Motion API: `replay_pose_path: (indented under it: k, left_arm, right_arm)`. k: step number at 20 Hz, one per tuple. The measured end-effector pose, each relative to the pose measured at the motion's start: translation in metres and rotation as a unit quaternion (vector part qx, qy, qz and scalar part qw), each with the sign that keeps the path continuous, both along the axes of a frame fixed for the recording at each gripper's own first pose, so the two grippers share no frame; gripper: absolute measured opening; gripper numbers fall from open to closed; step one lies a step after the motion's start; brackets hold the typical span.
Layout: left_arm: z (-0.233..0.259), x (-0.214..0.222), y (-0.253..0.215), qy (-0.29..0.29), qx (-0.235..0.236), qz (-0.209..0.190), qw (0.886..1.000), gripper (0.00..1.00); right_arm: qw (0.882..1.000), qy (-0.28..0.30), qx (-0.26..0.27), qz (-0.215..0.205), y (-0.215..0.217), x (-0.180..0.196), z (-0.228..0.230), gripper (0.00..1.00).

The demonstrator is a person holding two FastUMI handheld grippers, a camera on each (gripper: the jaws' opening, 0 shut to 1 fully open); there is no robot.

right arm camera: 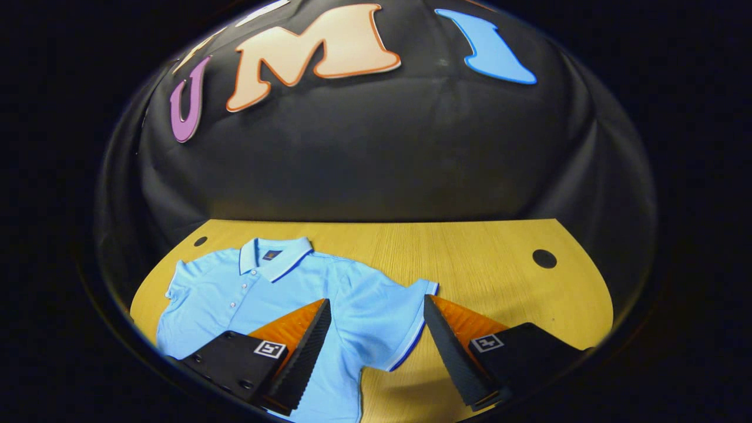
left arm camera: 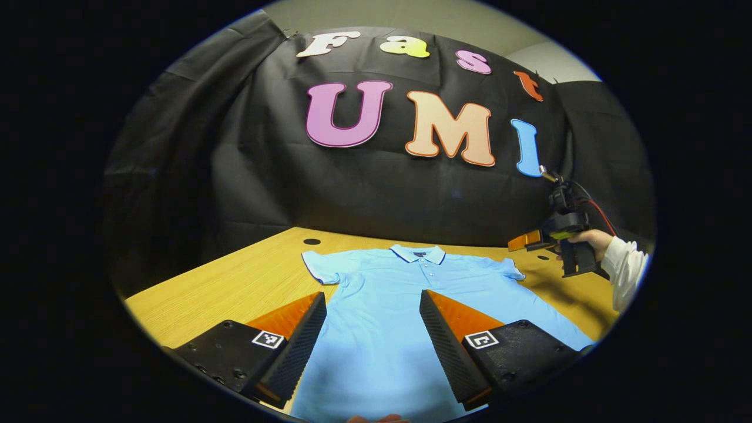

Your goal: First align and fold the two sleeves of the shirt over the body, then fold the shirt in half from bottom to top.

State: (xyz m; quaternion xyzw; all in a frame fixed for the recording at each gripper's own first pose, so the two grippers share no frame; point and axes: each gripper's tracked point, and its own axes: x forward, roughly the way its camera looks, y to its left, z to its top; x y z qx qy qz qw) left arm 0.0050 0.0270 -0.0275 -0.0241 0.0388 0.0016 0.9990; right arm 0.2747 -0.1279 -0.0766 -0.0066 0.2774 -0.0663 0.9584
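Where fingers [left arm camera: 314, 335] intrude, shirt [left arm camera: 382, 305] hides.

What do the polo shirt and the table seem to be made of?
The light blue polo shirt looks like a soft matte knit, probably cotton or a blend: it lies limp with gentle wrinkles, and its collar and sleeve cuffs carry dark trim. The table looks like light wood or wood-grain laminate, with fine straight grain lines, a smooth low-sheen finish and round dark holes near its far edge.

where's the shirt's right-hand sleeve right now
In the right gripper view, the sleeve lies flat on the wooden table, spread out from the shirt, between the open fingers of the right hand-held gripper.
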Motion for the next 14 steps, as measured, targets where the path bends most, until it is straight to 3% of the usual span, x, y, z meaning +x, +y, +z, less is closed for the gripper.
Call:
replay_pose_path:
  k: [5,8,9,14]
  left_arm:
    - [0.001,-0.004,0.006,-0.004,0.014,0.009,1.0,0.95]
    - [0.001,-0.002,0.007,-0.002,0.016,0.01,1.0,0.95]
    - [-0.002,-0.001,0.008,0.0,0.016,0.011,1.0,0.95]
    - [-0.005,-0.002,0.012,0.006,0.017,0.018,1.0,0.96]
  right_arm:
    - [0.999,0.034,0.005,-0.029,-0.024,0.012,-0.038,0.98]
    - [0.999,0.035,-0.011,-0.025,-0.033,0.012,-0.043,0.94]
    - [0.999,0.035,-0.016,-0.023,-0.034,0.012,-0.043,0.98]
    - [0.998,0.047,-0.03,-0.014,-0.036,0.009,-0.053,0.98]
